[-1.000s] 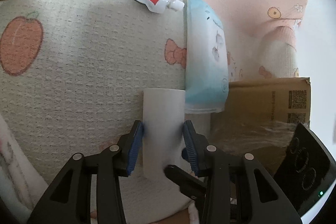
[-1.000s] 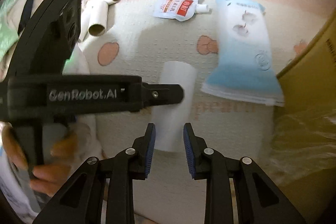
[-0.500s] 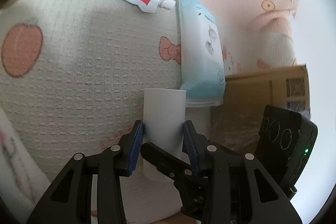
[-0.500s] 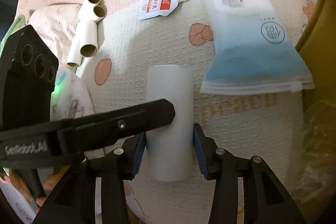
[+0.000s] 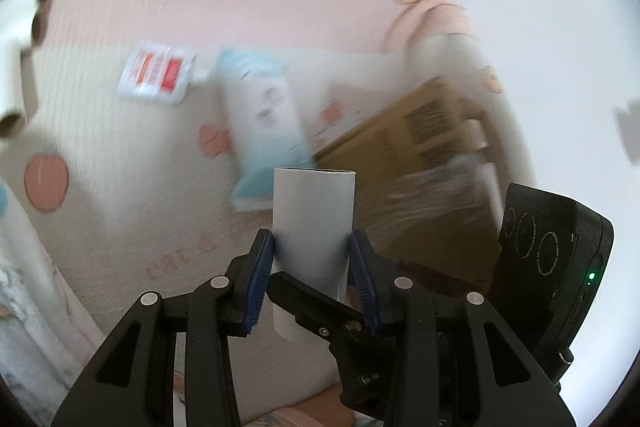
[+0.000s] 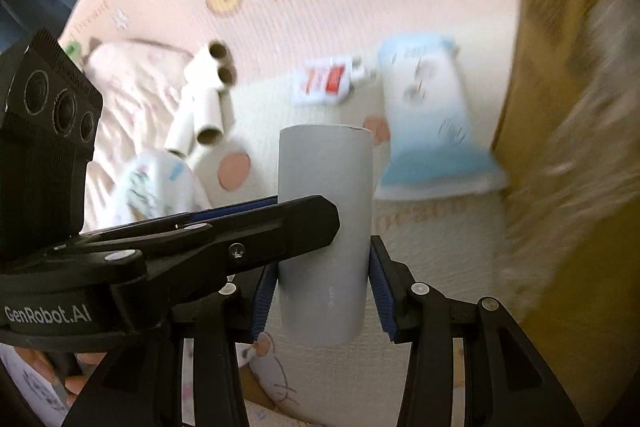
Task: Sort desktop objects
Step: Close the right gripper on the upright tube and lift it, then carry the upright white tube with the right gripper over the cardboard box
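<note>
Left wrist view: the left gripper pinches a white tube between its blue pads, one pad on each side. A finger of the right gripper crosses in front of the tube's near end. Beyond the tube, on the mat, lie a blue pack and a red-and-white pouch, just beside each other; both are blurred. A box rises to the right, its near edge close to the tube. More tubes sit at the far left edge. The widest bare stretch of mat is to the left.

Right wrist view: the right gripper also clamps the tube, pads touching both sides, with the left gripper reaching across from the left. The tube is smooth, pale, cylindrical, its far rim pointing away. The box wall fills the right side. Spare tubes lie heaped at left; the pouch and pack lie ahead.
</note>
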